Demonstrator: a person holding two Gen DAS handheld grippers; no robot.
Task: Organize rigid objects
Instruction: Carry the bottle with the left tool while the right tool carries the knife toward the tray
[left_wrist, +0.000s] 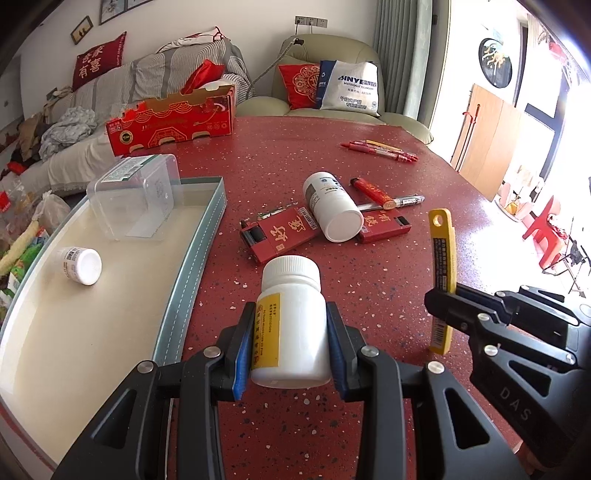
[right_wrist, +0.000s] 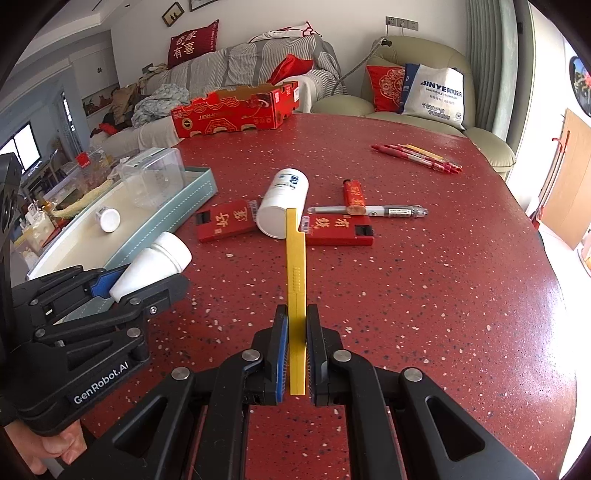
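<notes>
Here, speckled red table (left_wrist: 369, 155), grey sofa (left_wrist: 147, 70) behind

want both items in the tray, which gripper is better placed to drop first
Left. The left gripper, shut on the white bottle, sits right beside the tray's rim. The right gripper, holding the yellow utility knife, is farther out over the red table, with the left one between it and the tray.
</notes>
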